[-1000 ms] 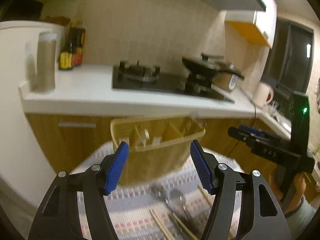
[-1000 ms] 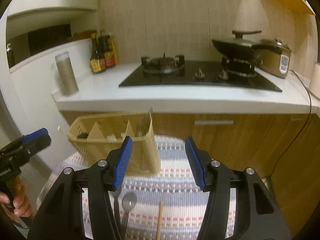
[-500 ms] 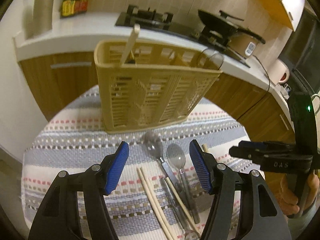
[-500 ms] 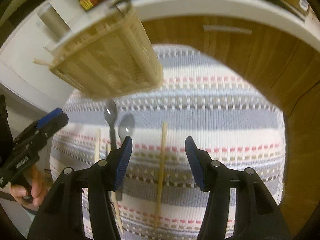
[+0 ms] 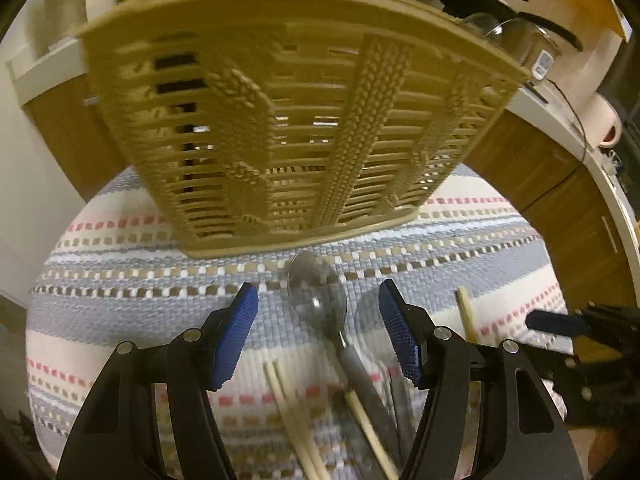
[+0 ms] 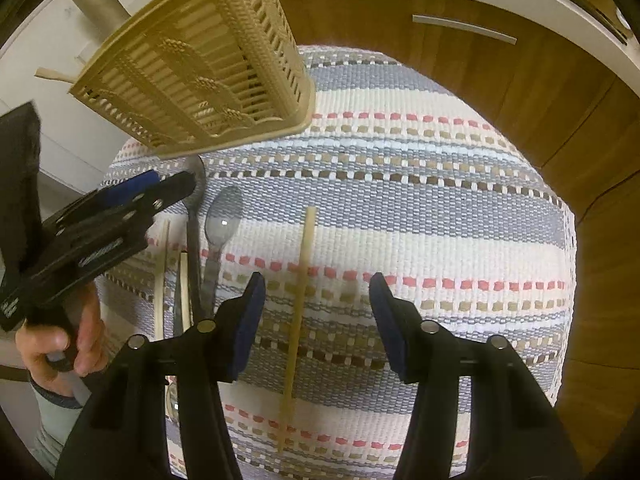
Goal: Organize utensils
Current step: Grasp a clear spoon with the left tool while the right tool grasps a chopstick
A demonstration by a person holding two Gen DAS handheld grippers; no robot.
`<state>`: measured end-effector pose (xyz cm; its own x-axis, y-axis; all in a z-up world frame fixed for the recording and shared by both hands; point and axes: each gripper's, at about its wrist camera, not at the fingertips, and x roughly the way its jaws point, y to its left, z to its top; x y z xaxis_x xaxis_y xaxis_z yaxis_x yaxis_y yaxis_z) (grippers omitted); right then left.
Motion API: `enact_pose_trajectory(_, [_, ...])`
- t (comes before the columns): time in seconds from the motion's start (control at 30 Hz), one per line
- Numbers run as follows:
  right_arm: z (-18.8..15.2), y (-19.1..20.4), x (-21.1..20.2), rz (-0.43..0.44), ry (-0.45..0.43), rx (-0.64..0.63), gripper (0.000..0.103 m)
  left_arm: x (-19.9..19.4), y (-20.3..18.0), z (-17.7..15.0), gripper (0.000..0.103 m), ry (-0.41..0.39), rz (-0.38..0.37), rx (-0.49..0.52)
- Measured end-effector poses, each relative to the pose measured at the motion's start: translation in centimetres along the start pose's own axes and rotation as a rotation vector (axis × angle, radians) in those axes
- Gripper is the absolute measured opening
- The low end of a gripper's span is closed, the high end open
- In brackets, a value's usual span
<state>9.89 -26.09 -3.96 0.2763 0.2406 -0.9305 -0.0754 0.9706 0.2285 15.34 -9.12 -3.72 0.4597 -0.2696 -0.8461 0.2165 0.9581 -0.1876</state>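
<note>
— Left wrist view, kitchen: the left gripper (image 5: 318, 330) hangs with fingers wide and empty over a metal spoon (image 5: 318, 300) lying just below the tan utensil basket (image 5: 304, 120), which fills the 12 o'clock half of the frame. How far along is it?

— Barely started, I'd judge. A wooden piece juts from the basket's far corner and something glints through its slats. Loose on the striped woven mat (image 6: 420, 200) lie two spoons, some chopsticks (image 5: 296, 420) and a lone chopstick (image 6: 298, 312).

— And the right gripper (image 6: 316, 320)?

— Also spread wide, holding nothing, straddling that lone chopstick, which runs from 12 to 6 o'clock.

— The room?

— Wood cabinet fronts (image 6: 520, 60) under a white counter; pots at 1 o'clock in the left view.
</note>
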Motion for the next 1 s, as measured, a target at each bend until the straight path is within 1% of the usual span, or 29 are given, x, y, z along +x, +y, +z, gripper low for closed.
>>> enact_pose_trajectory(0.07, [0.0, -0.1, 0.3, 0.003, 0.009, -0.004, 0.047, 0.9, 0.1, 0.4, 0.059, 0.01, 0.018, -0.012])
enact_pose_trajectory(0.13, [0.2, -0.1, 0.7, 0.001, 0.014, -0.009, 0.047, 1.5, 0.2, 0.8, 0.058, 0.02, 0.016, -0.027])
enact_pose_trajectory(0.2, [0.3, -0.1, 1.1, -0.003, 0.016, -0.011, 0.047, 2.1, 0.1, 1.2, 0.052, 0.031, 0.022, -0.033])
enact_pose_trajectory(0.23, [0.4, -0.2, 1.2, -0.003, 0.018, -0.01, 0.047, 2.4, 0.1, 1.3, 0.052, 0.034, 0.026, -0.034])
enact_pose_trajectory(0.3, [0.6, -0.4, 1.6, -0.005, 0.021, -0.007, 0.047, 2.7, -0.5, 1.6, 0.051, 0.031, 0.04, -0.022])
enact_pose_trajectory(0.4, [0.7, -0.7, 2.2, -0.003, 0.032, -0.004, 0.042, 3.3, -1.5, 1.8, 0.051, 0.026, 0.058, -0.008])
enact_pose_trajectory(0.53, [0.8, -0.7, 2.9, -0.007, 0.048, -0.011, 0.042, 4.2, -3.4, 2.0, 0.049, 0.021, 0.079, 0.023])
enact_pose_trajectory(0.6, [0.7, -0.4, 3.6, -0.011, 0.059, -0.021, 0.042, 4.5, -4.1, 1.7, 0.039, 0.02, 0.092, 0.045])
enact_pose_trajectory(0.63, [0.7, -0.1, 4.0, -0.011, 0.064, -0.025, 0.042, 4.6, -4.5, 1.5, 0.038, 0.021, 0.093, 0.055])
enact_pose_trajectory(0.73, [0.7, 0.7, 4.4, -0.038, 0.058, -0.045, 0.041, 4.8, -5.0, 1.2, 0.035, 0.022, 0.092, 0.068])
enact_pose_trajectory(0.77, [0.6, 0.9, 4.6, -0.04, 0.058, -0.049, 0.036, 4.9, -5.2, 1.2, 0.033, 0.022, 0.096, 0.071])
enact_pose_trajectory(0.8, [0.6, 1.1, 4.7, -0.045, 0.061, -0.053, 0.036, 4.9, -5.2, 1.2, 0.032, 0.023, 0.095, 0.073])
enact_pose_trajectory(0.9, [0.6, 1.9, 5.0, -0.071, 0.062, -0.069, 0.035, 5.1, -5.5, 1.3, 0.032, 0.026, 0.084, 0.073])
enact_pose_trajectory(1.0, [1.0, 2.9, 5.3, -0.107, 0.063, -0.098, 0.03, 5.3, -5.8, 1.4, 0.032, 0.031, 0.087, 0.083])
